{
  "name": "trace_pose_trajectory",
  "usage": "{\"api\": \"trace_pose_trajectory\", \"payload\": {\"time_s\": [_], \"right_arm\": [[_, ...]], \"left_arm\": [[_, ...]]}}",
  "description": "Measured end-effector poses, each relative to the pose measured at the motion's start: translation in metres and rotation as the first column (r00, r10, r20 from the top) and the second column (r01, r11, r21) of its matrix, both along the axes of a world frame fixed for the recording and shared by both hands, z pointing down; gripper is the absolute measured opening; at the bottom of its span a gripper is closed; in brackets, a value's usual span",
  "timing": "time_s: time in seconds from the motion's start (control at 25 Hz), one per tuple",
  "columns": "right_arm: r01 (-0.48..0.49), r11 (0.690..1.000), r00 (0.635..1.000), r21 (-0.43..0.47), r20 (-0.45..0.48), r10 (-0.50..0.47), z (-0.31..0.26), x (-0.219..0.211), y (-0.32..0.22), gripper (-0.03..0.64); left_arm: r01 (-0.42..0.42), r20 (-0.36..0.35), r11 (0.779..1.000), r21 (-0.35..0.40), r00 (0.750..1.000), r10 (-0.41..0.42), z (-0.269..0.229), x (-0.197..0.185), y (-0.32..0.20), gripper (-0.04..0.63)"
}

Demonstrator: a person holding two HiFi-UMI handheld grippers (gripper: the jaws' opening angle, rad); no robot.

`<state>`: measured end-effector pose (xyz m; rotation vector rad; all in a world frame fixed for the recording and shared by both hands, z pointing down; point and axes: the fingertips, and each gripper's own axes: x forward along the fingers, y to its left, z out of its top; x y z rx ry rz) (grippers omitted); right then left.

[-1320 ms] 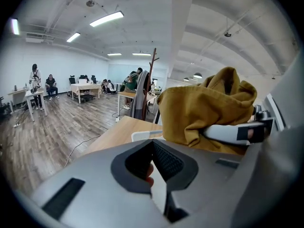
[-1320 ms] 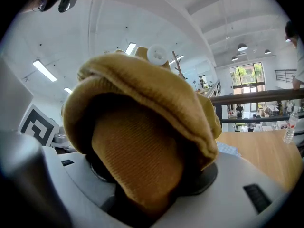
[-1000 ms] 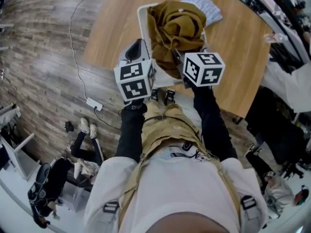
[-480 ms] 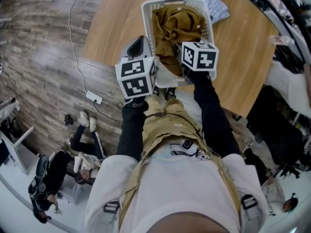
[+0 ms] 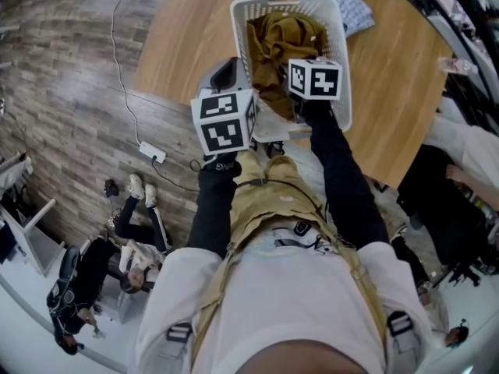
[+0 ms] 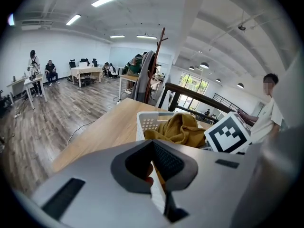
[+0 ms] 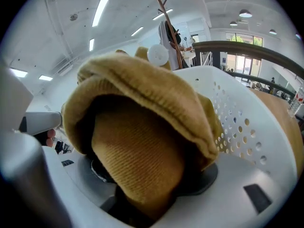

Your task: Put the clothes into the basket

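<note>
A white perforated basket [image 5: 344,92] stands on the wooden table [image 5: 183,41] with a mustard garment [image 5: 274,41] bundled inside. My right gripper [image 5: 304,61] reaches into the basket and is shut on that garment. In the right gripper view the garment [image 7: 137,141] fills the space between the jaws and hides them, with the basket's wall [image 7: 240,122] beside it. My left gripper [image 5: 231,72] sits at the basket's near left side. In the left gripper view its jaws [image 6: 153,148] are closed on a thin white edge that looks like the basket's rim; the basket [image 6: 147,122] and garment [image 6: 178,129] lie just ahead.
A blue-and-white checked cloth [image 5: 341,2] lies on the table behind the basket. A person in white [image 6: 266,115] stands at the table's right. A cable and power strip [image 5: 152,153] lie on the wooden floor to the left. A coat rack [image 6: 154,65] stands beyond the table.
My right gripper has carried the mustard garment forward and deeper into the basket. The whole basket now shows in the head view. The left gripper has kept its place at the basket's side.
</note>
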<state>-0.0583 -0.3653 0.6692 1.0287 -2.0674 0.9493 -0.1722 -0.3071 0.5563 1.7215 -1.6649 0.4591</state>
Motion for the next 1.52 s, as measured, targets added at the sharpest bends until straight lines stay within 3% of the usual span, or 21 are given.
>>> {"api": "trace_pose_trajectory", "payload": {"time_s": [0.68,1.0,1.28,1.52], "right_arm": [[0.008,0.996,0.993,-0.09,-0.117,-0.019,0.07,0.001,0.006,0.295],[0.036,0.993,0.991,-0.113,-0.123,-0.05,0.084,0.0,0.004,0.331],[0.08,0.99,0.989,-0.115,-0.113,-0.093,0.068,-0.003,0.009,0.376],[0.112,0.993,0.989,-0.044,-0.09,-0.115,0.009,0.006,0.007,0.376]], "left_arm": [[-0.009,0.03,1.0,-0.026,1.0,0.01,0.003,-0.011,0.005,0.001],[-0.02,0.054,1.0,0.003,0.998,0.02,-0.011,-0.005,0.01,0.002],[-0.016,0.064,1.0,0.024,0.998,0.014,-0.023,-0.008,0.024,0.002],[-0.022,0.053,0.997,0.071,0.998,0.019,-0.044,-0.002,0.03,0.002]]}}
